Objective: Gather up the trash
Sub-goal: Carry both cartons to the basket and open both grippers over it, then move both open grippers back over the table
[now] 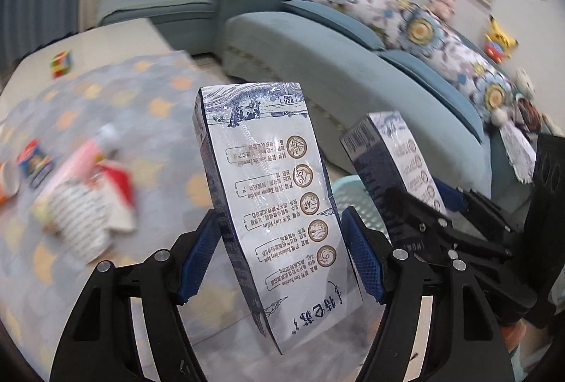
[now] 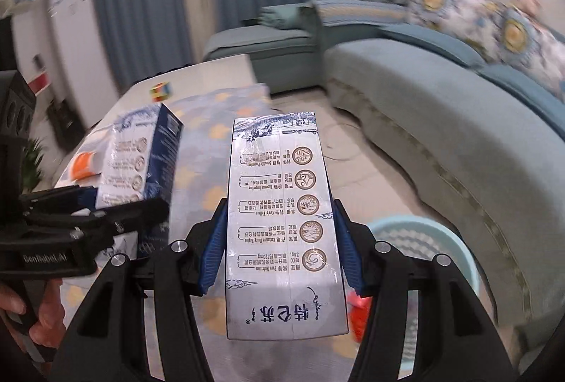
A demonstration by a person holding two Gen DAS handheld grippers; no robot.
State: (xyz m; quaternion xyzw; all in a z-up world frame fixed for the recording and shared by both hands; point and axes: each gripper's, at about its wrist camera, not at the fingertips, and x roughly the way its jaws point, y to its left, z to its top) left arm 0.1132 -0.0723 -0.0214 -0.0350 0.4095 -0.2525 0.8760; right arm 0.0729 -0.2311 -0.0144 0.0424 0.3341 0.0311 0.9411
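My left gripper (image 1: 279, 240) is shut on a white and blue milk carton (image 1: 268, 191), held in the air over the table's near edge. My right gripper (image 2: 277, 240) is shut on a second, alike milk carton (image 2: 282, 205). Each gripper with its carton shows in the other's view: the right one (image 1: 399, 166) at right, the left one (image 2: 137, 163) at left. A light blue trash basket (image 2: 423, 240) stands on the floor at the lower right, with something red (image 2: 358, 311) inside it. More trash lies on the table: crumpled wrappers (image 1: 88, 198), a small blue packet (image 1: 35, 163).
The table has a grey cloth with orange spots (image 1: 123, 106). A Rubik's cube (image 1: 61, 63) sits at its far end. An orange and white cup (image 2: 83, 165) lies at the table's left. A blue sofa (image 2: 441, 120) with flowered cushions curves along the right.
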